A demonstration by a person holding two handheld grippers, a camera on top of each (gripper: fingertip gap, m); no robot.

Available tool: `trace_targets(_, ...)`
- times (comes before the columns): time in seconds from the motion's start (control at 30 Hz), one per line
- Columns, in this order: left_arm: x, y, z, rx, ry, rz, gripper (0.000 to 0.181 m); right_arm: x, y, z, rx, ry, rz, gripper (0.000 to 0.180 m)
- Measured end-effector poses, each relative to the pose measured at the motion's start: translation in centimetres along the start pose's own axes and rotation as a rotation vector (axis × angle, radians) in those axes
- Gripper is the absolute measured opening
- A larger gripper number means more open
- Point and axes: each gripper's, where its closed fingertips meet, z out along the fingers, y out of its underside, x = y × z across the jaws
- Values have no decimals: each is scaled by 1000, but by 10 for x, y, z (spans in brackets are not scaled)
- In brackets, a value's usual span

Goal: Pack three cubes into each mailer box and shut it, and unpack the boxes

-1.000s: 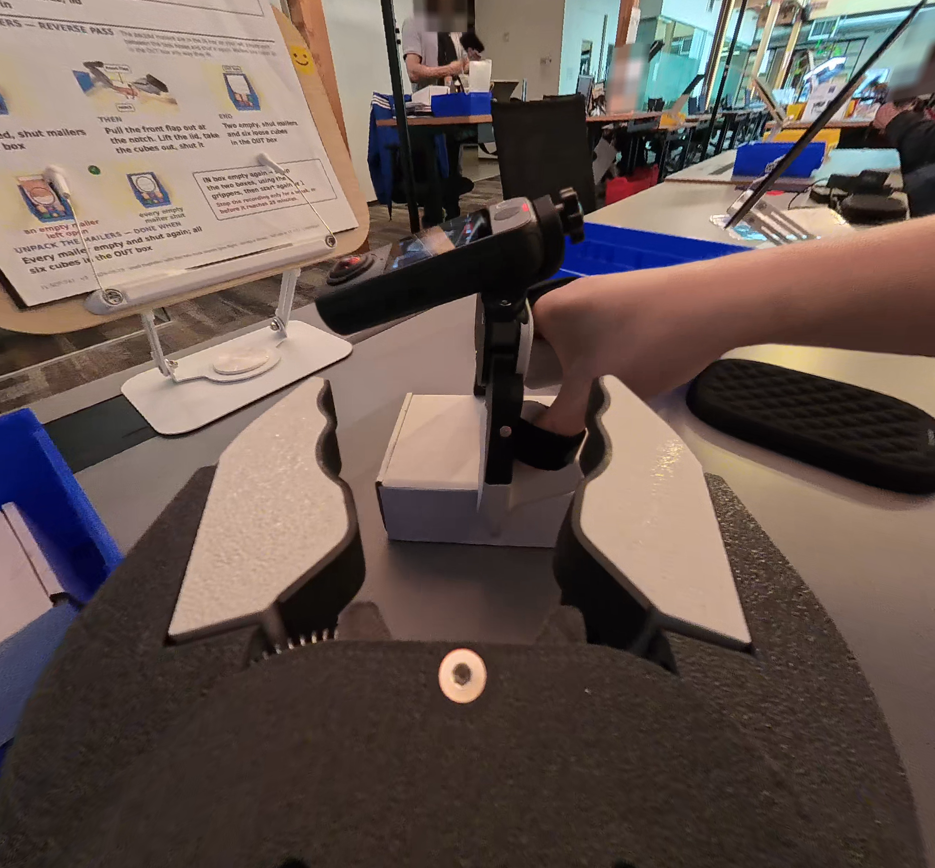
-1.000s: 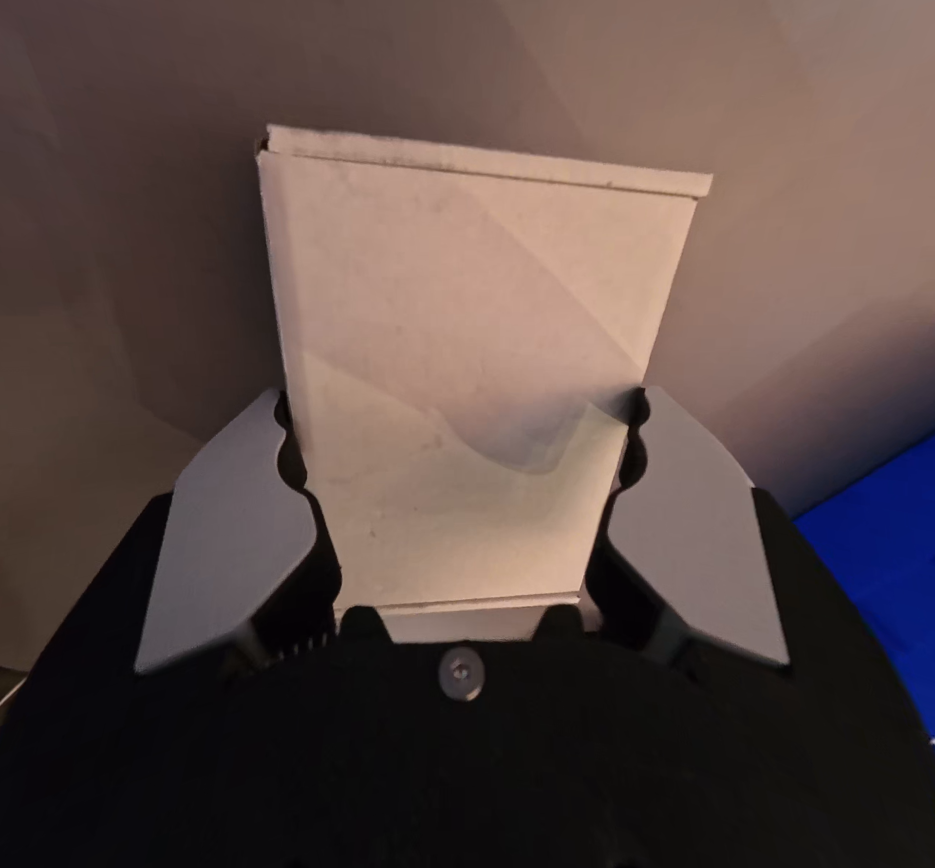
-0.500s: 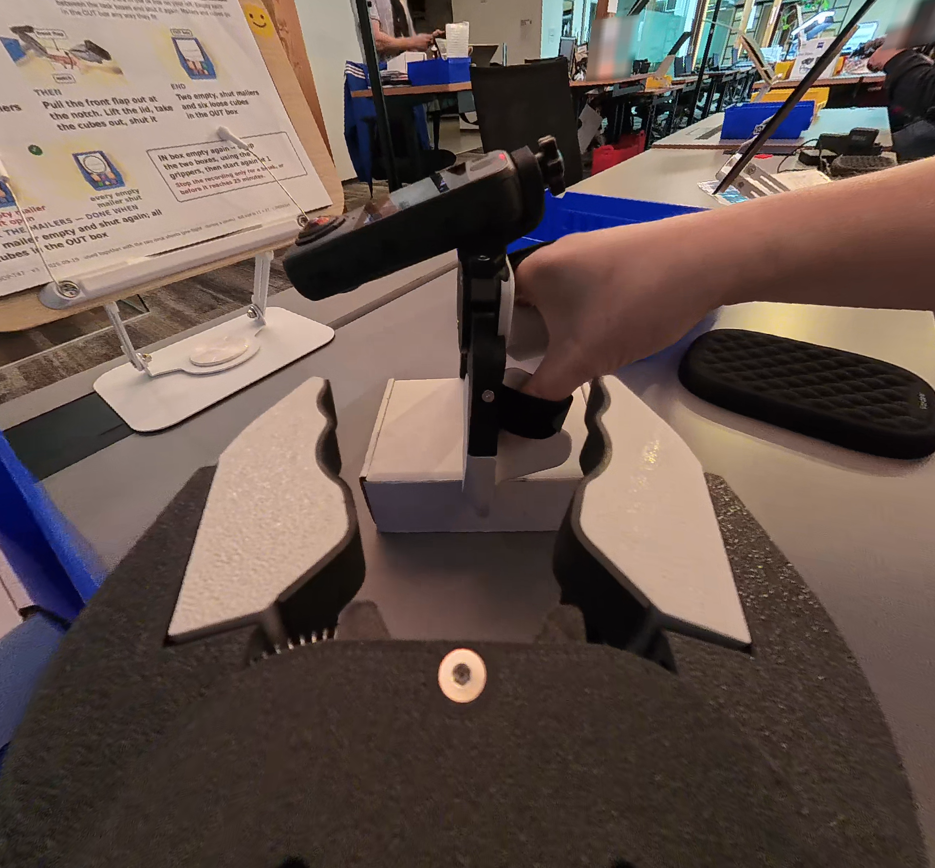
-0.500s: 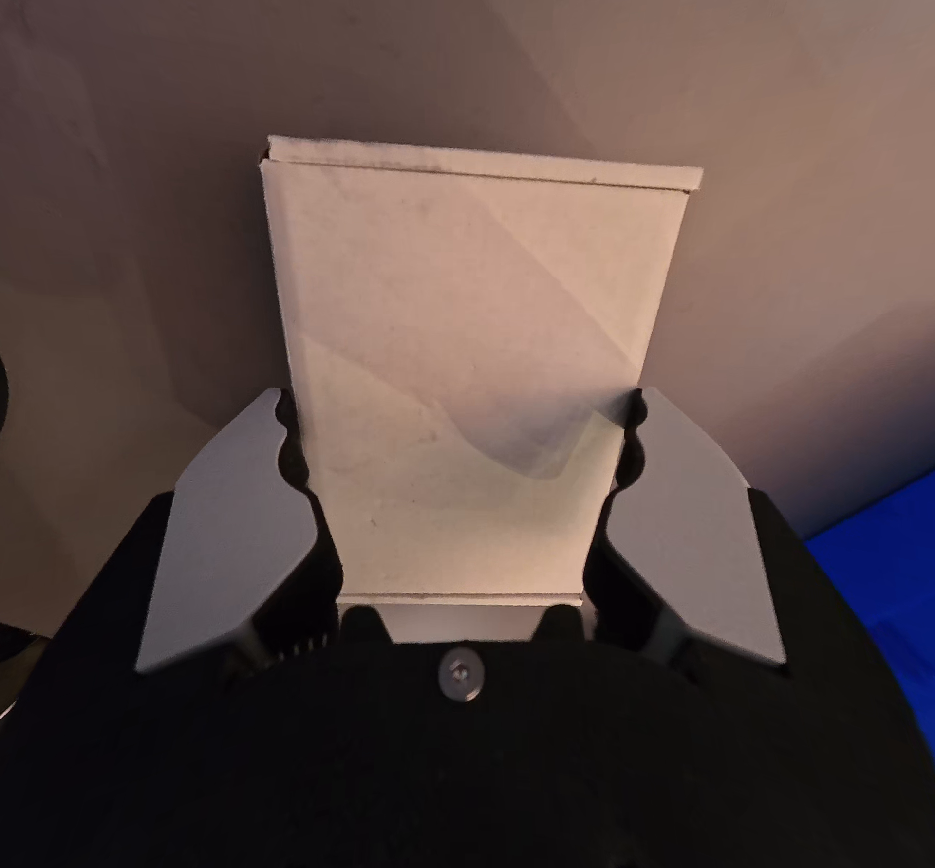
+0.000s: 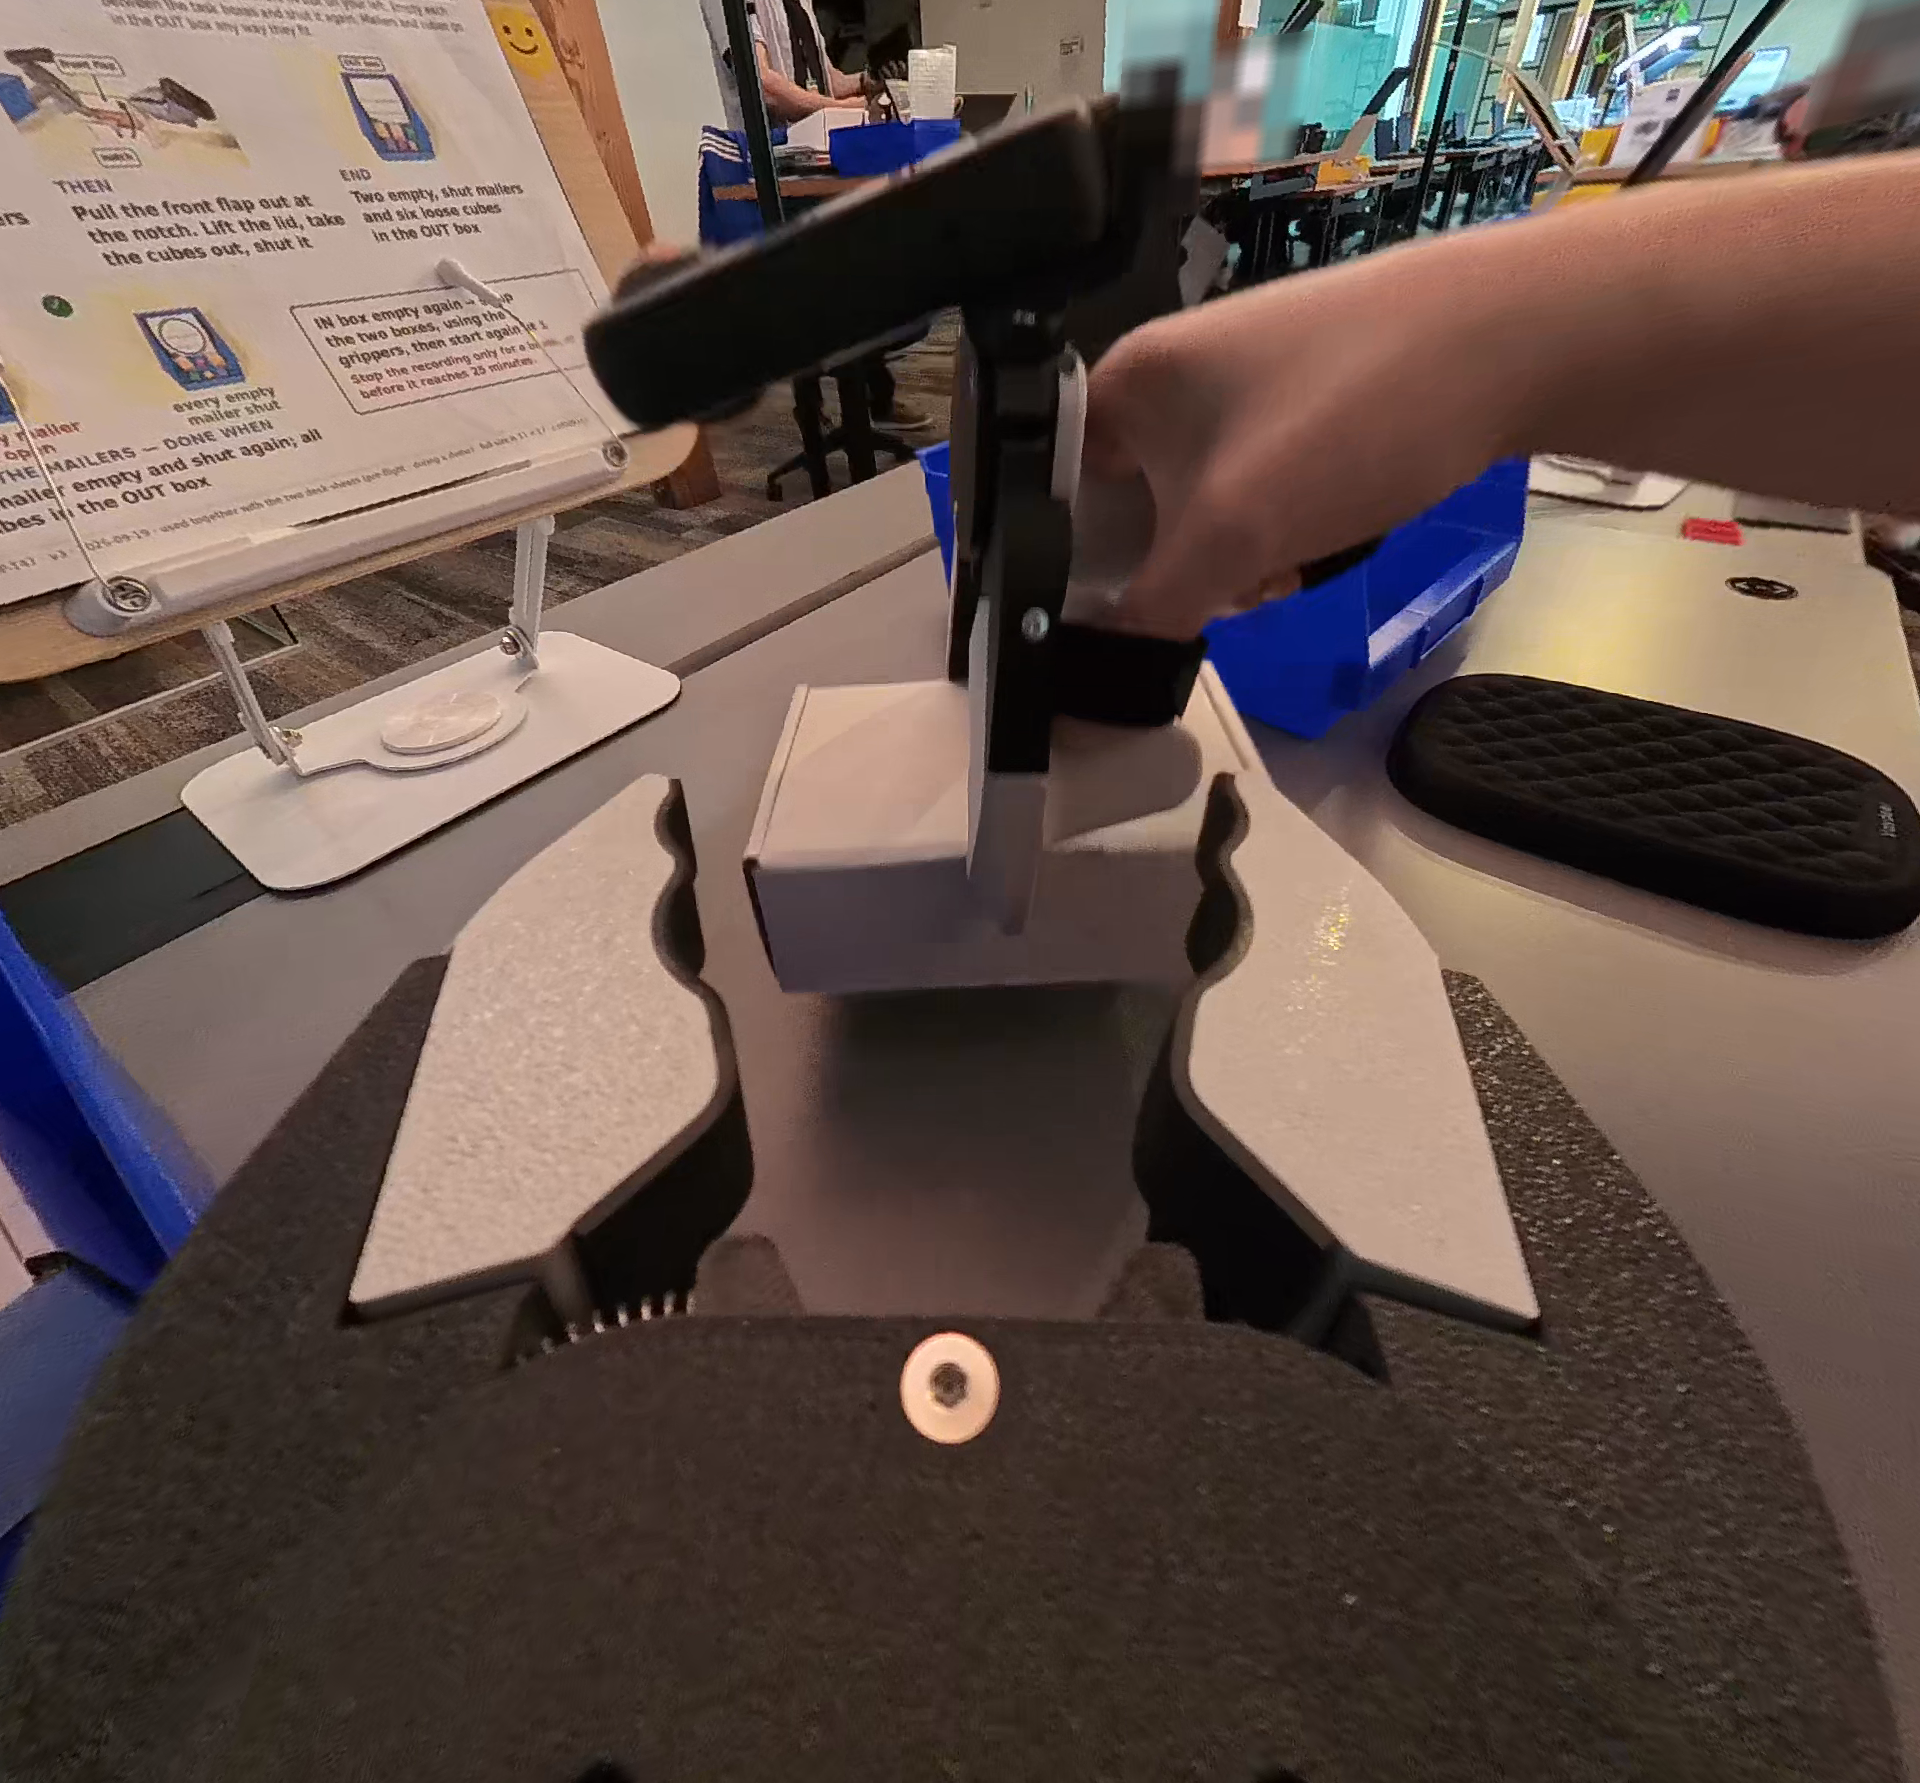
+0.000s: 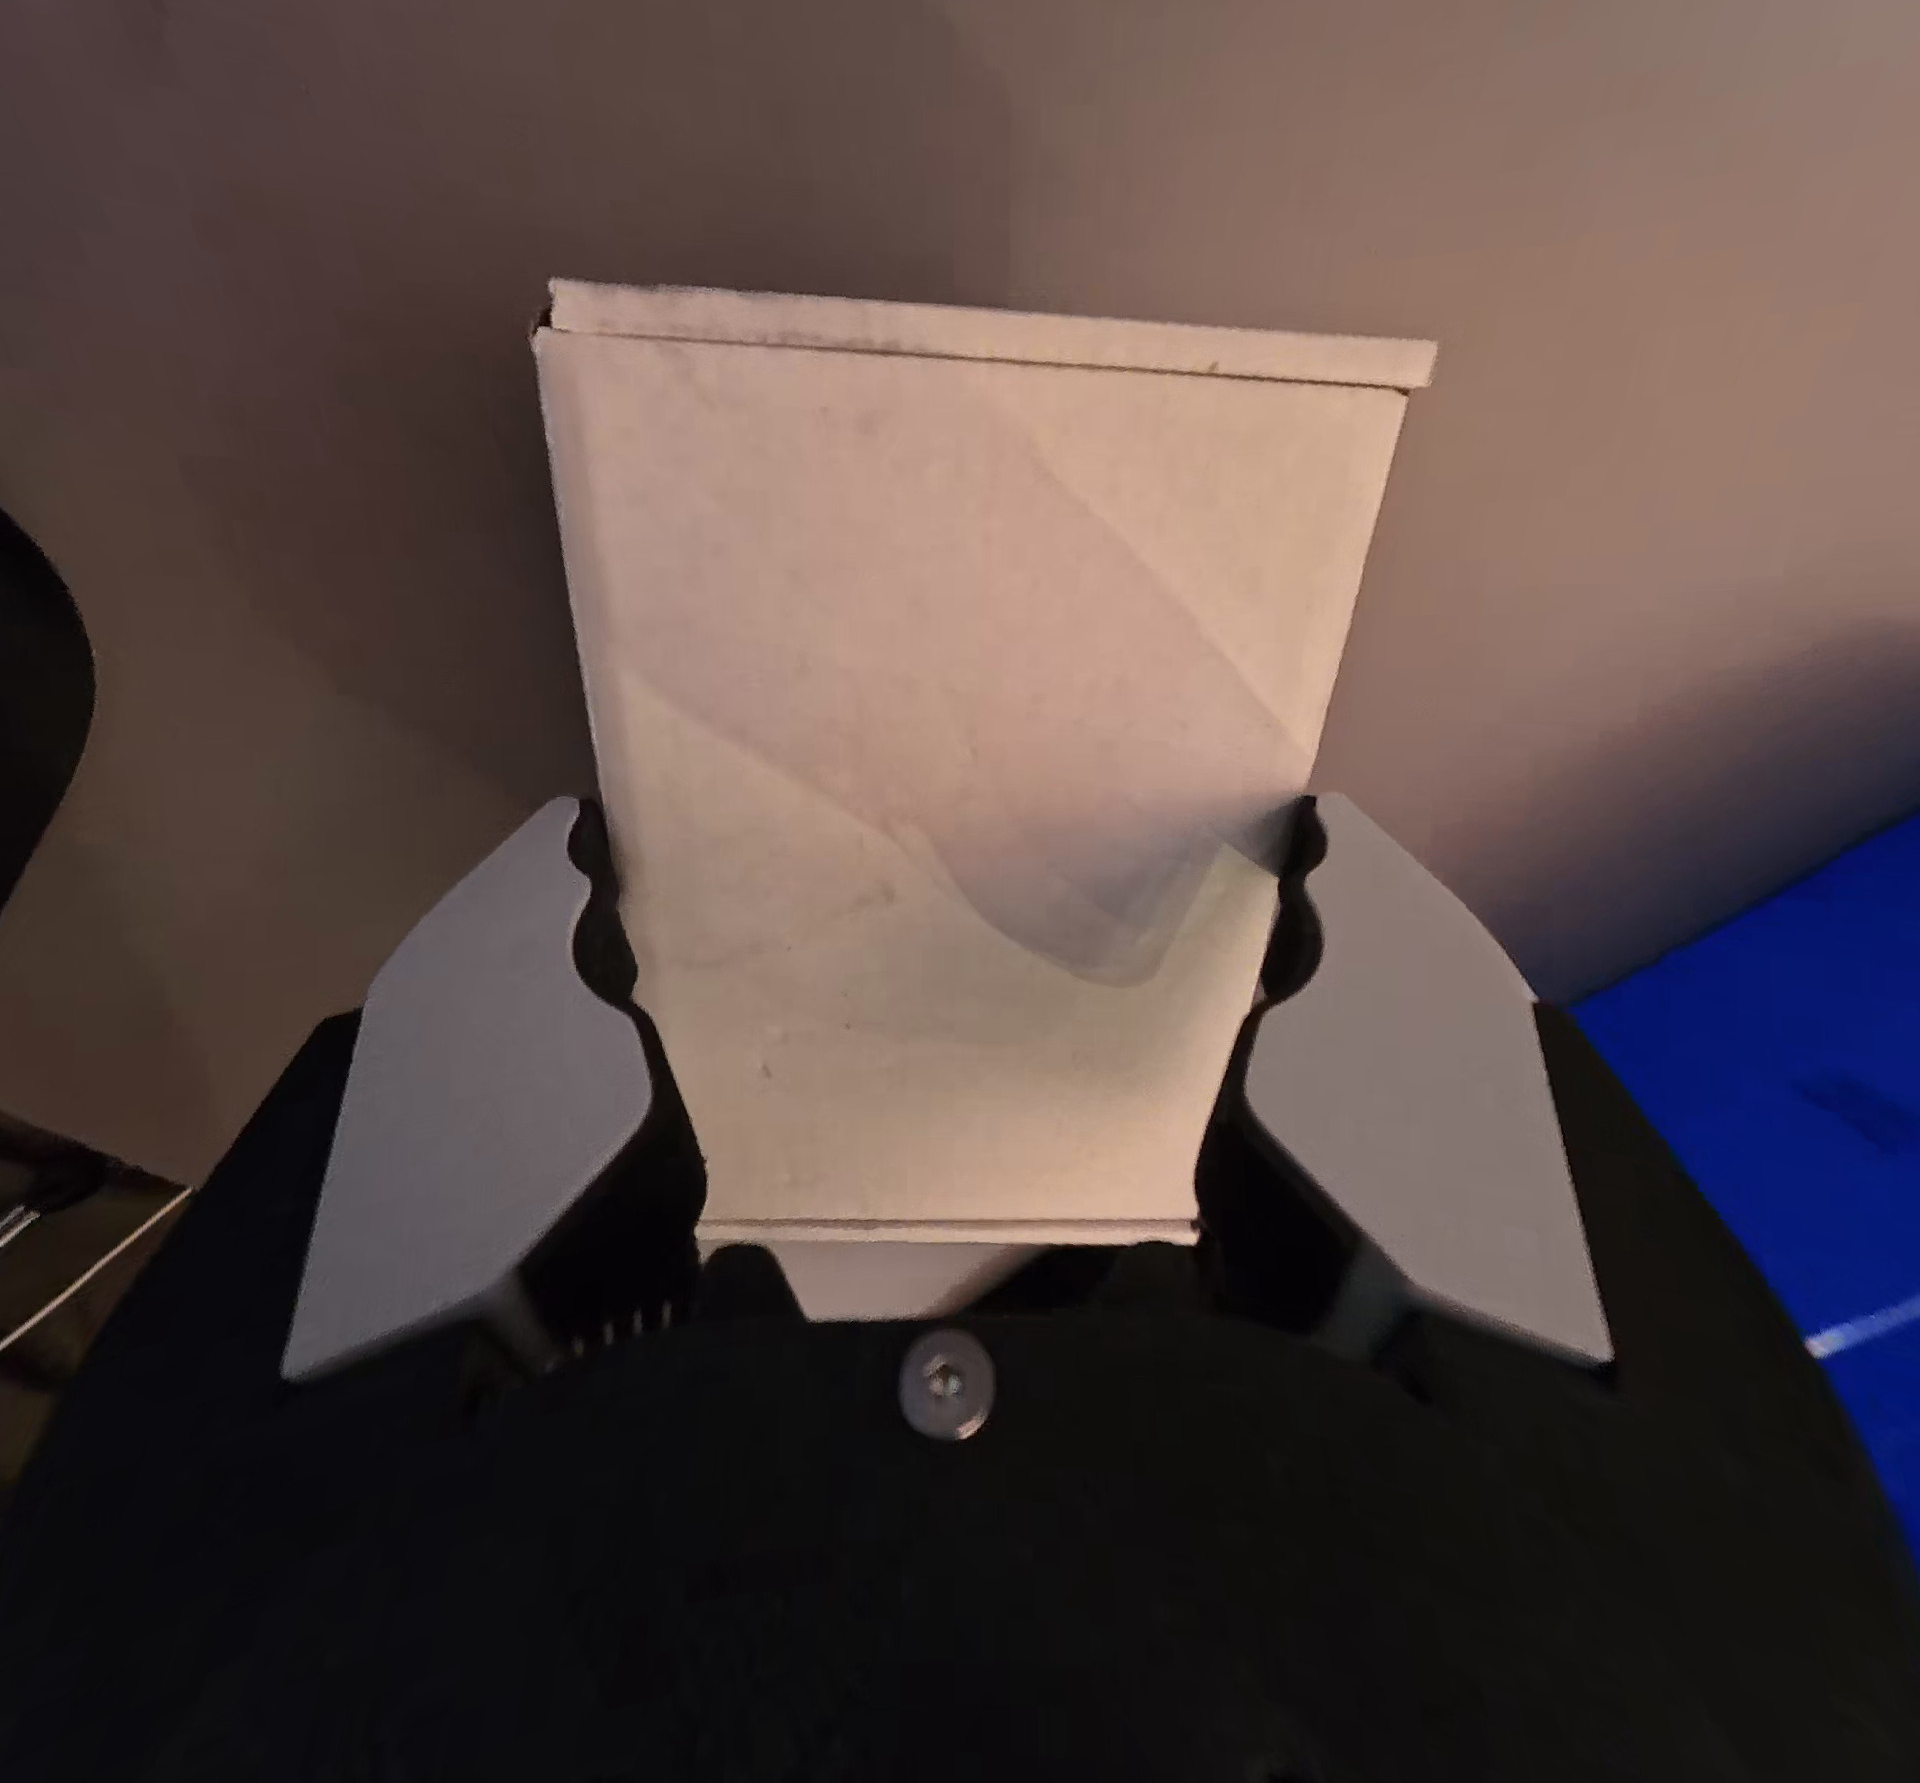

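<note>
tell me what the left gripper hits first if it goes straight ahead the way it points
Most likely the white mailer box, lifted off the table in the right gripper; it sits ahead of the left gripper, between its open jaws, though depth is unclear.

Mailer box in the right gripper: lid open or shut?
Shut. The mailer box shows its lid flat and flush, held between the right gripper fingers.

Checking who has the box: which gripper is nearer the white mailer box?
Right. The right gripper grips the white mailer box by its sides; the left gripper is open, just short of it.

Bare table (image 5: 1714, 1110) lies right of the mailer box (image 5: 883, 860) (black pad (image 5: 1662, 798) beyond).
</note>
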Motion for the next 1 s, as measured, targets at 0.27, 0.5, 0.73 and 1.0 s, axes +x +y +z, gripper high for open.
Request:
trace_targets(0.27, 7, 3, 3, -10, 32, -8, 92, 50, 8, -102, 1, 37, -28, 122)
trace_targets(0.5, 33, 22, 15, -89, 146, -34, 95, 159, 62, -164, -44, 149, -7, 121)
trace_targets(0.73, 42, 41, 24, -153, 168, 15, 95, 238, 118, -130, -56, 149, -2, 122)
trace_targets(1.0, 34, 47, 26, -170, 188, -41, 94, 276, 131, -74, -109, 151, -149, 122)
